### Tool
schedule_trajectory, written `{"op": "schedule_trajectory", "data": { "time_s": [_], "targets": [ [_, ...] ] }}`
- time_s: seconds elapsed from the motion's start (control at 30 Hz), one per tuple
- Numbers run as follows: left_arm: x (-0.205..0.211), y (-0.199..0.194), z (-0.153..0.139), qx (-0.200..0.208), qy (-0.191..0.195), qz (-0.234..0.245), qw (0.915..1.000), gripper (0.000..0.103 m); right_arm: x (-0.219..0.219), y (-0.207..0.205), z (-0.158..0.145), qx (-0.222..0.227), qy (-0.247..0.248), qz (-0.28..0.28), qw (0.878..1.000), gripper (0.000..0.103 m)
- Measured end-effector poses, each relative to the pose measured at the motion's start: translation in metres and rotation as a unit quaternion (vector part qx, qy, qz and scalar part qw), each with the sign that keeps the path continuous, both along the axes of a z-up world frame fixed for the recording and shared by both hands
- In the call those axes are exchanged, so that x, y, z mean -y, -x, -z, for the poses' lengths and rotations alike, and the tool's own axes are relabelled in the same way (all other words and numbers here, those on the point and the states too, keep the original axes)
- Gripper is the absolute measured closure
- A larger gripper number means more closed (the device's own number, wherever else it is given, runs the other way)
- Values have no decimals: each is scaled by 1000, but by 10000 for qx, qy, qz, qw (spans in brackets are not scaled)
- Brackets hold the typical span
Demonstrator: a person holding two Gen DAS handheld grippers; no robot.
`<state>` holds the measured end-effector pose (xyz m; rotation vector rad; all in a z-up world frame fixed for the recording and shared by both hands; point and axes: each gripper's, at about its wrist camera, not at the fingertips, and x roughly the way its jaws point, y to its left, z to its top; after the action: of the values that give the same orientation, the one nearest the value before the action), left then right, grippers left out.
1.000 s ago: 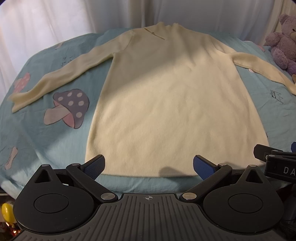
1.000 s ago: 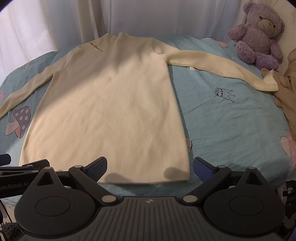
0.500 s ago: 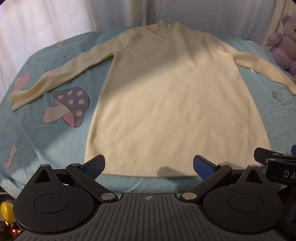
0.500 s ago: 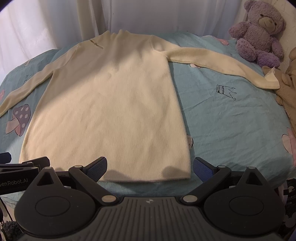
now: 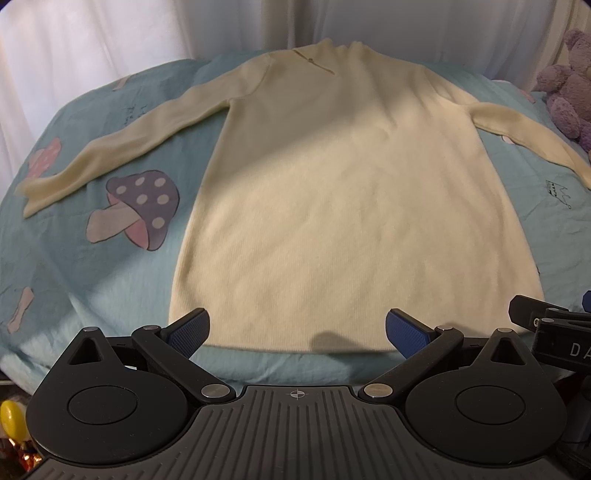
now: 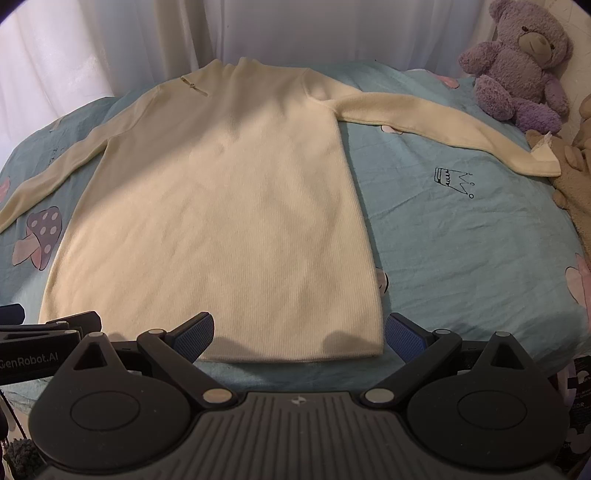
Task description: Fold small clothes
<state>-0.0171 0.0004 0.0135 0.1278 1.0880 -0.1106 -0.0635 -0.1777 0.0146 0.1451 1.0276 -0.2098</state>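
Two sets of tongs hang wide apart at the near edge of the bed [image 5: 66,258], each holding nothing. The left tongs [image 5: 297,328] straddle the left half of the hem; the right tongs [image 6: 299,332] straddle its right corner. Their blue pads [image 6: 194,334] sit just above the hem, though I cannot tell whether they touch the cloth.

The sweater [image 5: 343,206] lies flat and face up on the bed, ahead of both tongs. Its long axis runs straight away from them: hem nearest, collar farthest, close to the curtain [image 6: 295,26]. The sleeves spread sideways, the left cuff far out to the left of the left tongs, the right cuff (it touches a tan plush toy [image 6: 572,173]) far out to the right of the right tongs.

Bare sheet lies open on both sides of the body. A purple bear [image 6: 517,62] sits beyond the right sleeve, at the bed's far right edge.
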Motion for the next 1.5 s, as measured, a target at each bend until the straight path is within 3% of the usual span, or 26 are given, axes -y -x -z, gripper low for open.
{"op": "schedule_trajectory", "data": {
  "time_s": [1.5],
  "targets": [
    [2,-6,9,-208,47,-115,9997,0,6,0,1,50,-307,-198,9993,4]
  ]
}}
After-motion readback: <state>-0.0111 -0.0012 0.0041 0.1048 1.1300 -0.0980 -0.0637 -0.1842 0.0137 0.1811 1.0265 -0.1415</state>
